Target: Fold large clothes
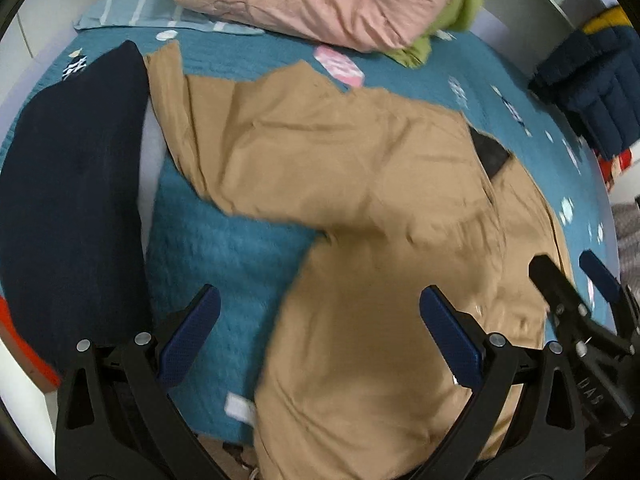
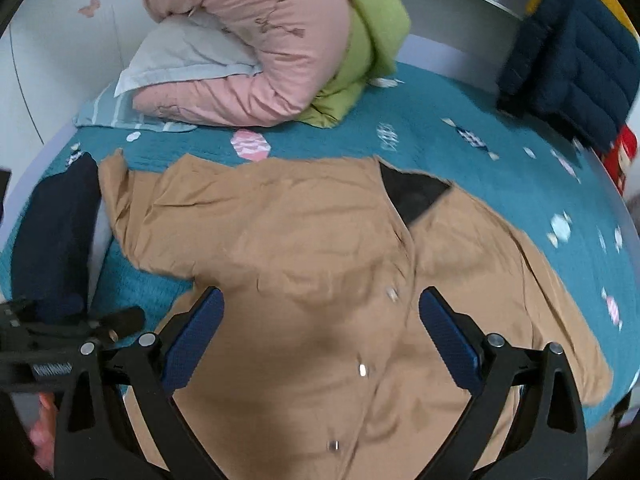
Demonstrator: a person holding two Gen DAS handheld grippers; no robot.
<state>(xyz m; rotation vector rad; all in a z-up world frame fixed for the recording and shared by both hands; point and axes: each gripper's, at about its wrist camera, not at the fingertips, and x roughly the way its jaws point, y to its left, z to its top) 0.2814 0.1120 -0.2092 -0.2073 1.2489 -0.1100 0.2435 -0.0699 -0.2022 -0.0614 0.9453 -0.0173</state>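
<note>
garment: a tan button-front jacket (image 2: pixel 304 264) lies spread face up on the teal bedspread (image 2: pixel 480 168), dark collar lining (image 2: pixel 416 196) toward the far side, snaps (image 2: pixel 362 370) running down the front.
sleeves: the jacket's left-side sleeve (image 1: pixel 176 120) stretches out toward a dark navy garment (image 1: pixel 68 200); the other sleeve (image 2: pixel 560 320) angles out to the right. neither is folded in.
left gripper (image 1: pixel 320 328): jaws spread wide, gripping nothing, hovering over the jacket's near left edge.
right gripper (image 2: pixel 320 328): jaws equally wide apart, empty, above the jacket's button line.
done: the jacket looks laid out and roughly flattened, though wrinkled.
left: by my judgement all the folding — sleeves in, sides over, then halving.
surroundings: pink and green quilt (image 2: pixel 260 40) and pillow (image 2: pixel 180 60) at the head of the bed, well apart from the jacket.
</note>
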